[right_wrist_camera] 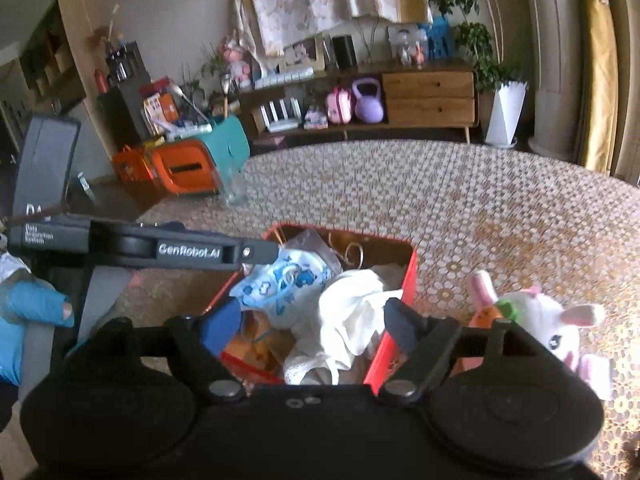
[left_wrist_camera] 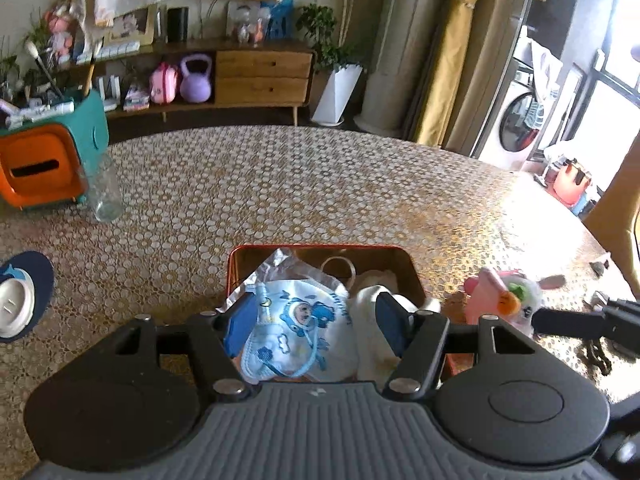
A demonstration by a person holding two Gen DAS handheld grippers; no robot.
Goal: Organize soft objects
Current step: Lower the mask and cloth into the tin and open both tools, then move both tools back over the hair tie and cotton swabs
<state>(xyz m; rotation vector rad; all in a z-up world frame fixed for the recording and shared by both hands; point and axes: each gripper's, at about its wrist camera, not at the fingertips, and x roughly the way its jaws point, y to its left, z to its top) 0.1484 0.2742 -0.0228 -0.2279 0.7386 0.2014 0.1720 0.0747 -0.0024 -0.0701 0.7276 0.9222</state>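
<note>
A red box [left_wrist_camera: 320, 249] sits on the patterned table, also in the right wrist view [right_wrist_camera: 410, 280]. In it lie a blue-printed face mask [left_wrist_camera: 296, 320] [right_wrist_camera: 280, 280] with its foil wrapper and a white cloth [left_wrist_camera: 372, 332] [right_wrist_camera: 352, 304]. My left gripper [left_wrist_camera: 316, 324] is open above the box, its fingers either side of the mask. My right gripper [right_wrist_camera: 316, 320] is open over the box's near end. A pink and white plush rabbit [left_wrist_camera: 504, 300] [right_wrist_camera: 540, 320] lies on the table right of the box.
An orange and teal storage box [left_wrist_camera: 44, 156] and a clear glass jar [left_wrist_camera: 104, 192] stand at the table's far left. A dark blue cap [left_wrist_camera: 24, 296] lies at the left edge. The left gripper's body [right_wrist_camera: 140, 248] crosses the right wrist view.
</note>
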